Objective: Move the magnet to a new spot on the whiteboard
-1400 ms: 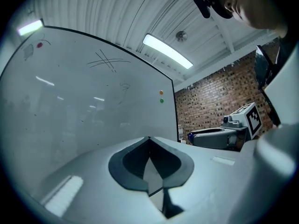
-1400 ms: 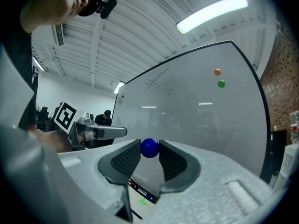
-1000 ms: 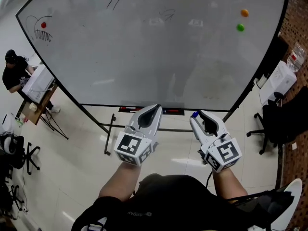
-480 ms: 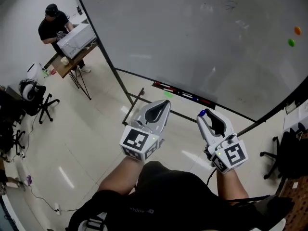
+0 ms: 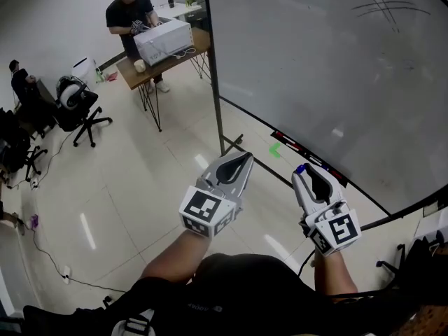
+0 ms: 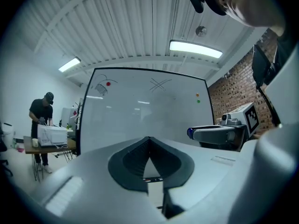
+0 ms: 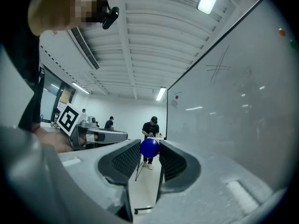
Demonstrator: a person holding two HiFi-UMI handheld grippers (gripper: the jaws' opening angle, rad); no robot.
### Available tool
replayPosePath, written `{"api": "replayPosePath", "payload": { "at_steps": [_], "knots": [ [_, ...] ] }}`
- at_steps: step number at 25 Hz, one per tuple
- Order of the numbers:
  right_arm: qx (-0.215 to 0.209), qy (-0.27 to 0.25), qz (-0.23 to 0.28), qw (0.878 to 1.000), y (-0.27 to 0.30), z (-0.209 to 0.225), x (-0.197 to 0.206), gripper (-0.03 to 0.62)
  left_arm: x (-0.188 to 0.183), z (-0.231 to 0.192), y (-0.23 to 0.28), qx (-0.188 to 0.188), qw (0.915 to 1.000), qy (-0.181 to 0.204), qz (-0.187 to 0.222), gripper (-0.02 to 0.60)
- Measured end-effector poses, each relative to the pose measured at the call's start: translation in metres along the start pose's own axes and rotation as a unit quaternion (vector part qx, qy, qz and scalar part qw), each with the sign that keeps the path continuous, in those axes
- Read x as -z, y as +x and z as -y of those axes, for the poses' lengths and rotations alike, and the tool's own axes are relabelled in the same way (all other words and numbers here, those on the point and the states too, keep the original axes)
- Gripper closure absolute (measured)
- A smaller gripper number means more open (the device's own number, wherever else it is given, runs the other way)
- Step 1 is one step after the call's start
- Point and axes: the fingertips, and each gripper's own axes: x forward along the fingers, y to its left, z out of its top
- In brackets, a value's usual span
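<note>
The whiteboard [image 5: 336, 68] stands at the upper right of the head view, with pen scribbles near its top. My right gripper [image 5: 302, 170] is shut on a blue ball-shaped magnet [image 5: 300, 168], well short of the board; the blue magnet [image 7: 149, 147] sits pinched between the tips of my right gripper [image 7: 149, 149]. My left gripper [image 5: 241, 157] is beside it, jaws shut together with nothing in them, as my left gripper [image 6: 149, 138] shows in its own view. On the whiteboard [image 6: 145, 111] are a red magnet [image 6: 108, 83], an orange magnet [image 6: 197, 95] and a green magnet [image 6: 198, 101].
A person [image 5: 133, 9] works at a small table [image 5: 150, 65] with a white box [image 5: 163, 39] at the upper left. An office chair [image 5: 77, 103] stands further left. The board's stand post [image 5: 215, 96], a marker tray [image 5: 301, 149] and green floor tape [image 5: 274, 150] lie ahead.
The view has swung left: the whiteboard slid to the right of the picture and the person at the table came into view. Both grippers turned along, the right still holding the blue magnet.
</note>
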Motion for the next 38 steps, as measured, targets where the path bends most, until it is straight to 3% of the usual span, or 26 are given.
{"api": "replayPosePath", "payload": {
  "at_steps": [5, 10, 20, 28, 33, 38],
  "knots": [
    [-0.024, 0.003, -0.007, 1.000, 0.064, -0.075, 0.003, 0.484, -0.008, -0.080, -0.063, -0.030, 0.9995, 0.002, 0.003, 0.566],
    [-0.032, 0.015, -0.005, 0.999, 0.123, -0.135, 0.003, 0.484, -0.004, -0.149, -0.111, -0.037, 0.9993, -0.001, -0.008, 0.566],
    [-0.045, 0.006, -0.017, 0.999, 0.193, -0.202, 0.002, 0.484, 0.002, -0.219, -0.157, -0.034, 0.9992, -0.021, -0.007, 0.566],
    [-0.038, -0.012, -0.026, 0.999, 0.224, -0.196, 0.004, 0.484, 0.012, -0.246, -0.141, -0.027, 0.9989, -0.038, -0.008, 0.566],
    [-0.016, -0.002, -0.022, 1.000, 0.262, -0.161, 0.008, 0.484, 0.012, -0.272, -0.109, -0.010, 0.9990, -0.038, -0.021, 0.566],
    [0.010, -0.002, 0.005, 1.000, 0.309, -0.121, -0.001, 0.484, -0.006, -0.321, -0.063, -0.002, 0.9998, -0.012, -0.017, 0.566]
  ]
}}
